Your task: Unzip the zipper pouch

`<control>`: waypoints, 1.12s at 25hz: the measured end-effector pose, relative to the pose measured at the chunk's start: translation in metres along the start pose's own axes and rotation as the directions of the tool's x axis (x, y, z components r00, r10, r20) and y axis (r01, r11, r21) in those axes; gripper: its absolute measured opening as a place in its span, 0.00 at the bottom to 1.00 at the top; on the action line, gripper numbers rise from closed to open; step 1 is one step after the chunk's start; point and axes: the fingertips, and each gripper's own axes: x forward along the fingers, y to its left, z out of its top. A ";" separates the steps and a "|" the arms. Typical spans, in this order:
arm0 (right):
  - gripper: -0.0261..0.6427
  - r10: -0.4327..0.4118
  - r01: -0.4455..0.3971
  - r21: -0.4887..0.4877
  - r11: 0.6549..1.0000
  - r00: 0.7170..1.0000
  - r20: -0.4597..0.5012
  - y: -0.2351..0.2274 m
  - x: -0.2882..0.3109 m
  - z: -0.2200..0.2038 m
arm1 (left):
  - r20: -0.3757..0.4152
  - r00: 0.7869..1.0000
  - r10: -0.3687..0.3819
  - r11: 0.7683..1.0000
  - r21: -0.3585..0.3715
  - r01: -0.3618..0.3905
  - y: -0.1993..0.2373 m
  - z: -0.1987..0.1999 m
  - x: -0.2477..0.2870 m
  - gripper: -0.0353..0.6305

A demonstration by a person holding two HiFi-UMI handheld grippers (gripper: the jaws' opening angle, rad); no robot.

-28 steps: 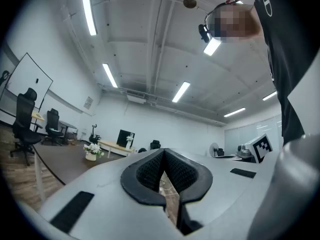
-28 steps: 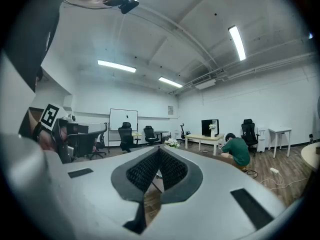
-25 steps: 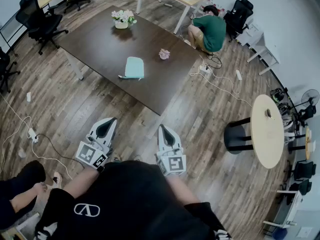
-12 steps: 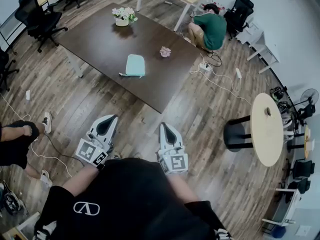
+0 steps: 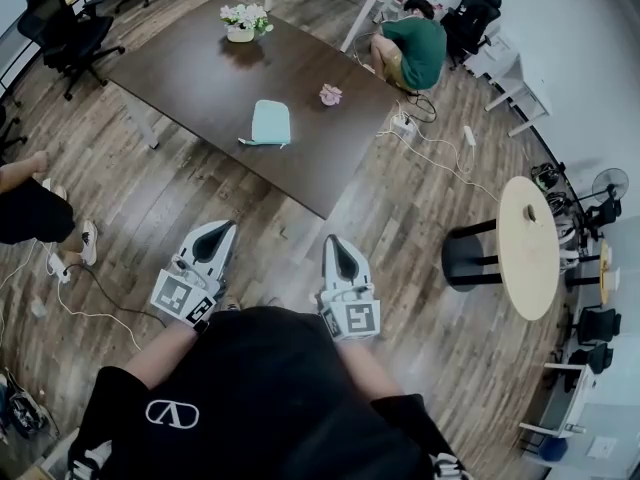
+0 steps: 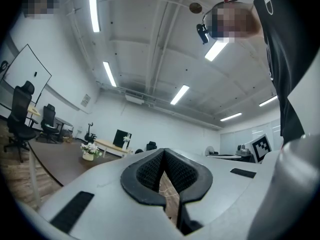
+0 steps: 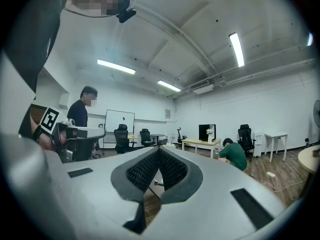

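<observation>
Left tongs (image 5: 221,228) and right tongs (image 5: 332,239) are both closed, tips together with nothing between them. They are held side by side in front of the person's black shirt, well short of the worktop (image 5: 190,73).

Bare wooden floor (image 5: 250,213) lies open between the tongs and the worktop's near corner. The teal zipper pouch (image 5: 270,122) lies flat on the worktop, close to its near long edge, with clear dark surface on all sides. A small pink thing (image 5: 330,94) sits apart from it toward the right edge, and a pot of flowers (image 5: 240,22) stands near the far end.

From here the pouch is too small to tell whether its zipper is open or shut. A short dark tab shows at its near left corner. At the left border a person's legs (image 5: 30,208) are cut off by the frame.

The worktop is dark brown on pale legs. A person in green (image 5: 415,48) crouches beyond its far right corner, beside cables (image 5: 440,158) trailing over the floor. Office chairs (image 5: 62,30) stand to the left, and a pale round table (image 5: 528,253) is off to the right.
</observation>
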 end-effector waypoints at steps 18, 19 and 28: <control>0.04 -0.005 0.006 -0.052 0.999 1.000 0.020 0.006 0.104 0.005 | 0.026 1.000 0.008 0.999 -0.031 -0.007 0.089 -0.003 0.026 0.06; 0.04 0.000 0.001 -0.050 0.999 1.000 0.021 0.001 0.112 0.004 | 0.024 1.000 0.013 0.999 -0.030 -0.012 0.093 -0.005 0.033 0.06; 0.04 0.064 -0.064 -0.017 0.998 0.998 0.013 -0.085 0.214 -0.010 | -0.021 0.997 0.073 0.997 0.000 -0.073 0.142 -0.021 0.137 0.06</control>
